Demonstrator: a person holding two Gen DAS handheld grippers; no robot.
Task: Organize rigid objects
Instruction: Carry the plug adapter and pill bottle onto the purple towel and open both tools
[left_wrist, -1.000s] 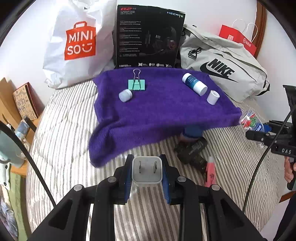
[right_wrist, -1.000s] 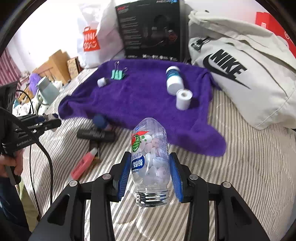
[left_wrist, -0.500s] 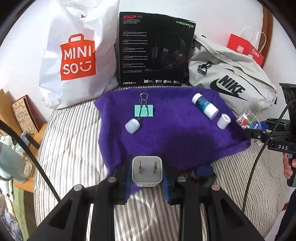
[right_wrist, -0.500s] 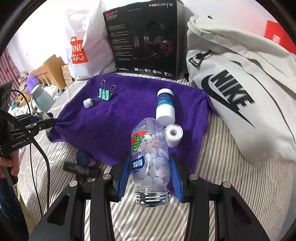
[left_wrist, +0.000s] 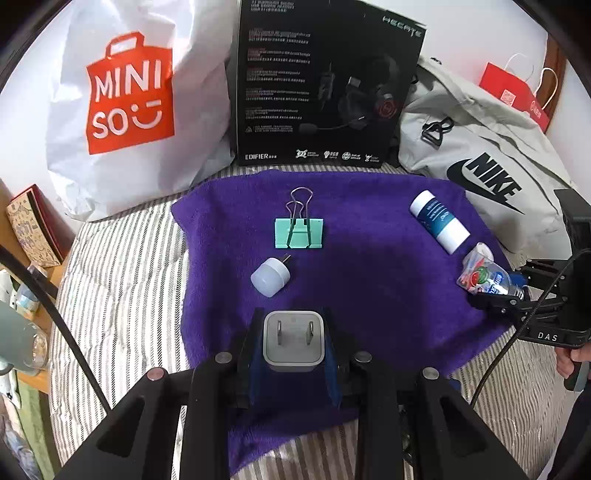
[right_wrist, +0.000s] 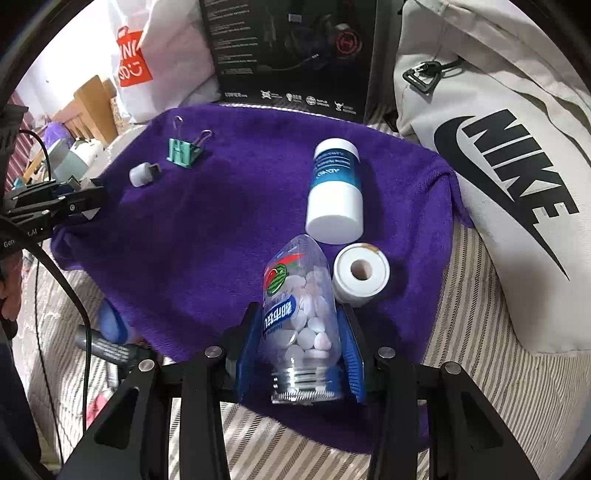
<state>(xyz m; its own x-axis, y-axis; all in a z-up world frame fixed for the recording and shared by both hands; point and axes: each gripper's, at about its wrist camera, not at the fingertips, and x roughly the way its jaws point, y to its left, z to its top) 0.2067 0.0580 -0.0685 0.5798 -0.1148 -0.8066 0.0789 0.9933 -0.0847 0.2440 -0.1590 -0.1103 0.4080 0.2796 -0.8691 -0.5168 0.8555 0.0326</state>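
Over the towel (left_wrist: 369, 295), left tongs (left_wrist: 293, 347) pinch a light, stiff charger (left_wrist: 293, 341) by its sides; right tongs (right_wrist: 301, 354) pinch a smooth, likely slippery candy bottle (right_wrist: 299, 314) near its neck.

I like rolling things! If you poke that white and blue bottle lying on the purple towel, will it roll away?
Probably a little. The bottle is round and lies on its side, so a sideways poke should roll it. The fuzzy towel would likely slow it soon. Pushed toward the near edge, it may bump the white roll right beside it.
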